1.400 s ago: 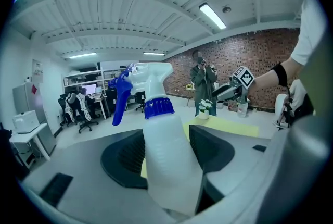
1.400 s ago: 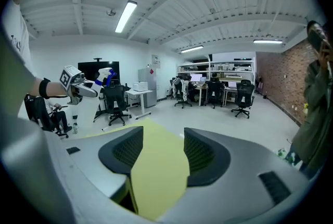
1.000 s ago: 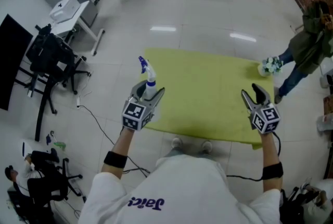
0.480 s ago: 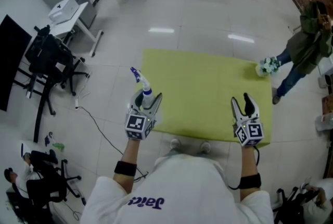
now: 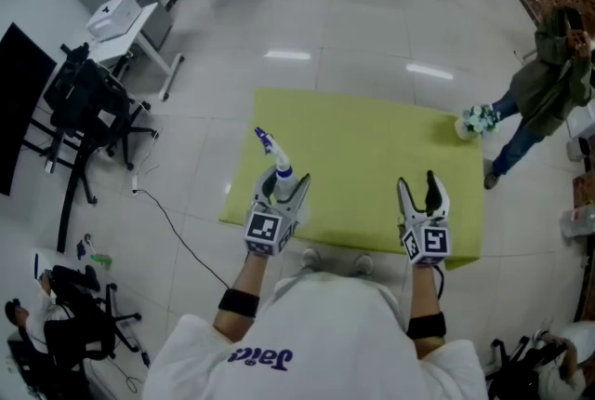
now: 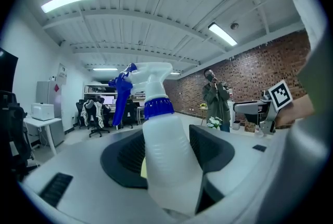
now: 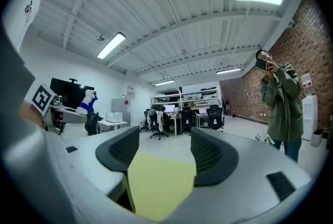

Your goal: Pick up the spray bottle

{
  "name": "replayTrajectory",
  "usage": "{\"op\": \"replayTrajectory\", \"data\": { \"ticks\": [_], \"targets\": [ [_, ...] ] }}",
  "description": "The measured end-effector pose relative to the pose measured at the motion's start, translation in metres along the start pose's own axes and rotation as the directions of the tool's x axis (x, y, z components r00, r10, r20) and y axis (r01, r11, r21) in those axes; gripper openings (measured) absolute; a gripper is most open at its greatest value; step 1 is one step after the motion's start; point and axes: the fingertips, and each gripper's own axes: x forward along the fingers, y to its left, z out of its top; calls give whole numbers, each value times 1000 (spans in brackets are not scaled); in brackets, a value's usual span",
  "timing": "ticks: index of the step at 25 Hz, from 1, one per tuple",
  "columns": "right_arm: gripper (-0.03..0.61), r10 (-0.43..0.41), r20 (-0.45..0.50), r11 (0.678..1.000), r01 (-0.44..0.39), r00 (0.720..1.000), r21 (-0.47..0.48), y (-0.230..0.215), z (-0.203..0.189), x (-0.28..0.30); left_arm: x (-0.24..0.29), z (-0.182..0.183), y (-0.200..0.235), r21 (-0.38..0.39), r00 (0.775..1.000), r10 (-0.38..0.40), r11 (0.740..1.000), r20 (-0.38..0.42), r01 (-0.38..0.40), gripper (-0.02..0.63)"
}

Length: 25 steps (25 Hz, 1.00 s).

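Note:
The spray bottle point(image 5: 281, 175) is white with a blue collar and a blue trigger head. It stands upright between the jaws of my left gripper point(image 5: 284, 186), which is shut on its body, above the near left part of the yellow-green table point(image 5: 372, 142). The left gripper view shows the bottle point(image 6: 165, 139) filling the gap between the dark pads point(image 6: 122, 158). My right gripper point(image 5: 416, 189) hangs over the table's near right part, open and empty. In the right gripper view only the yellow table point(image 7: 156, 186) shows between the jaws of that gripper point(image 7: 164, 152).
A person in a green jacket point(image 5: 548, 77) stands beyond the table's far right corner, where a small bunch of flowers point(image 5: 479, 119) sits. Office chairs point(image 5: 93, 110) and a white desk point(image 5: 125, 21) stand to the left. A cable point(image 5: 177, 221) runs across the floor.
Both grippers have drawn closer to the person and to each other. The left one carried the bottle right, and the right one slid left. The bottle stayed in the grip.

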Motion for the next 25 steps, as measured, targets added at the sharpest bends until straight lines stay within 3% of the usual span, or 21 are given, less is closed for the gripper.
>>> {"op": "replayTrajectory", "data": {
  "ticks": [8,18,25],
  "targets": [
    [328,-41,13,999,41,999,17,-10,0,0,11,4,-14,-4,999,-18,1000,28,18,262],
    [328,-69,63,996,72,996,-47,-15,15,-8,21,10,-19,-9,998,-29,1000,54,29,262],
    [305,-88,47,995,90,995,-39,-24,11,-13,24,14,-24,1,998,-30,1000,62,30,262]
  ]
}}
